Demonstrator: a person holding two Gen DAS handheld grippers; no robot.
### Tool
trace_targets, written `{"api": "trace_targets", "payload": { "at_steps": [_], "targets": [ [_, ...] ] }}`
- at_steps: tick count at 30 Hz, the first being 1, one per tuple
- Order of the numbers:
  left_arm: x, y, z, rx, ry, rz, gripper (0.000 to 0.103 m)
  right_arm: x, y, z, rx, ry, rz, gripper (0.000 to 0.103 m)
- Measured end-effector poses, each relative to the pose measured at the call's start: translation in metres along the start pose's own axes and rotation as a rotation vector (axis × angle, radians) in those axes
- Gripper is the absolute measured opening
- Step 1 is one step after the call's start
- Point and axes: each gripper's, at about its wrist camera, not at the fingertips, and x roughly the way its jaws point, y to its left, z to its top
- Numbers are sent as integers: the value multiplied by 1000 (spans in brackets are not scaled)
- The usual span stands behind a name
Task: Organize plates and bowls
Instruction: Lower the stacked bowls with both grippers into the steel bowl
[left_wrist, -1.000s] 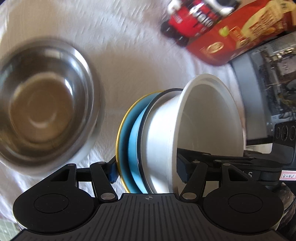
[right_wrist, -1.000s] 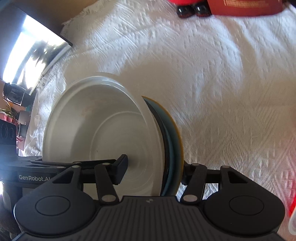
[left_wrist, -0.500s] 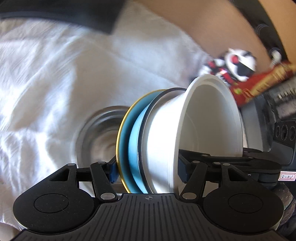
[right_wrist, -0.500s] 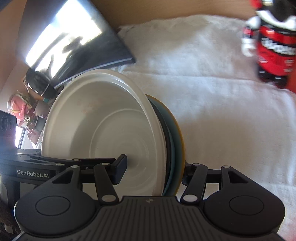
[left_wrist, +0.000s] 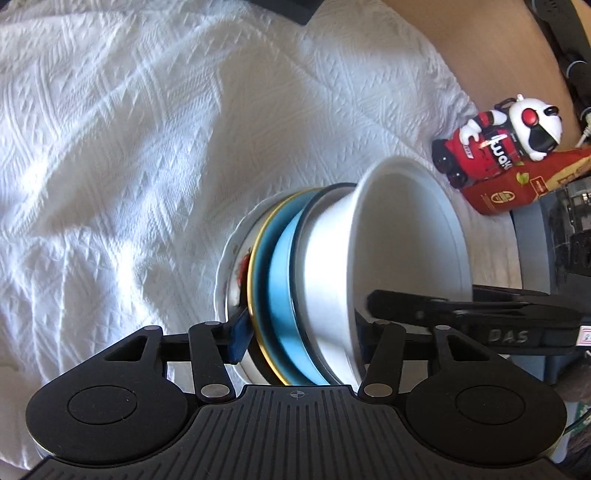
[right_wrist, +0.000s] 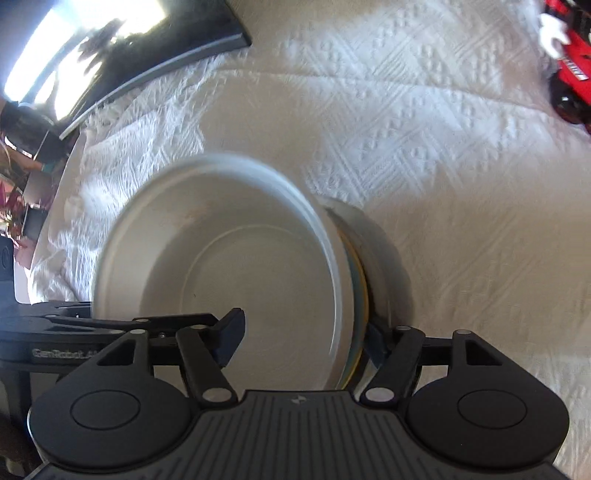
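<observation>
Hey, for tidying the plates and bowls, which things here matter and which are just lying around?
Part of the job: white bowl; blue plate with gold rim; patterned white plate beneath them.

Just lying about: toy robot figure; red box; laptop; white tablecloth.

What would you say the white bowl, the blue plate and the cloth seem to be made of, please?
White bowl: matte and evenly white, probably plastic or melamine, possibly ceramic. Blue plate: glossy glazed look with a gold rim, likely ceramic. Cloth: white woven fabric with a raised geometric pattern and soft folds.
</observation>
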Motion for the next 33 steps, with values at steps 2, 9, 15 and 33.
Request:
{"api": "trace_targets", "payload": {
  "at_steps": [2, 9, 15, 33],
  "targets": [
    [-2, 2, -1, -5, -6, -3, 55, -8, -1, -3, 6, -12, -2, 68],
    [-10, -1, 1, 15, -39, 33, 53, -42, 30, -3, -105, -119, -1, 70],
    [-24, 3, 0, 4, -95, 26, 51, -41, 36, -6, -139, -140, -39, 70],
    [-42, -14, 7, -25, -163, -4, 38, -56, 28, -19, -145, -201, 9, 67]
  ]
}}
